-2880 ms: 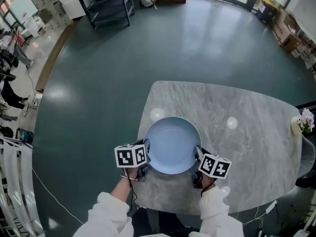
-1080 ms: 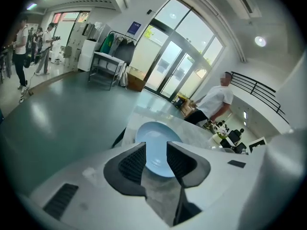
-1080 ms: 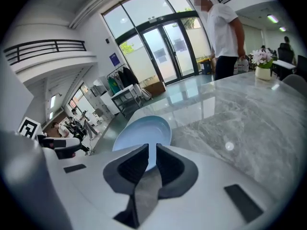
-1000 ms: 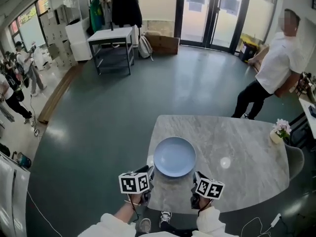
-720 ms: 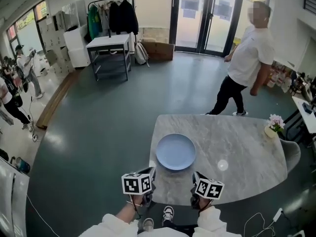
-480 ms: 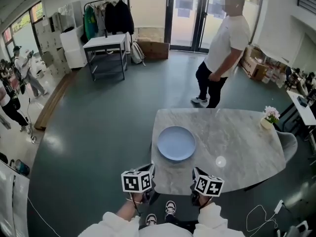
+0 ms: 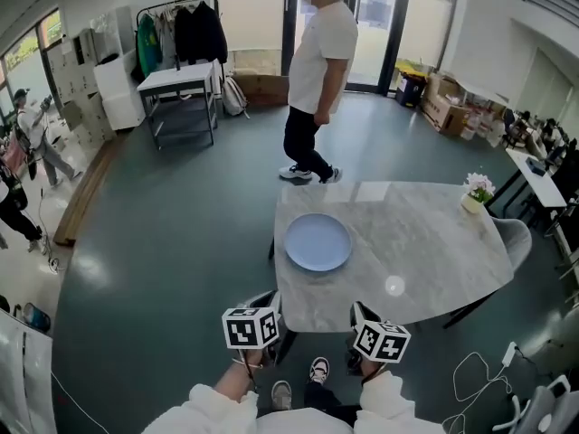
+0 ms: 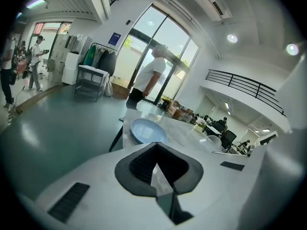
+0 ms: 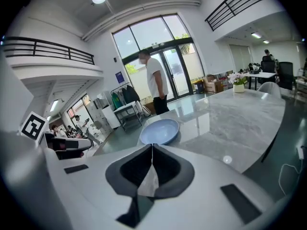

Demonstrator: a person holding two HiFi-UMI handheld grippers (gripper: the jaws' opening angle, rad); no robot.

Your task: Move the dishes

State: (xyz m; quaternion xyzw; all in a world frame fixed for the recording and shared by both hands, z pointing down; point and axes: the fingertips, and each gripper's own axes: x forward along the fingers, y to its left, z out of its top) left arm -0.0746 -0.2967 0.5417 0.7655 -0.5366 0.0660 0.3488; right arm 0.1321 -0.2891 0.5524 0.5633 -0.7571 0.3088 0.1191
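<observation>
Sleeves (image 7: pixel 222 411): white, loose, gathered at both cuffs, on the near side of the table (image 7: pixel 434 269).
Shoes (image 7: pixel 317 370): black-and-white trainers, just short of the table's near edge.
Left gripper (image 8: pixel 155 144): white moulded shell; dark ribbed pads (image 8: pixel 141 164); black rectangular insets on the shell.
Right gripper (image 9: pixel 152 146): same white shell, dark pads and black insets.
Marker cubes (image 7: pixel 250 327): white, one on each gripper, with black square patterns.
</observation>
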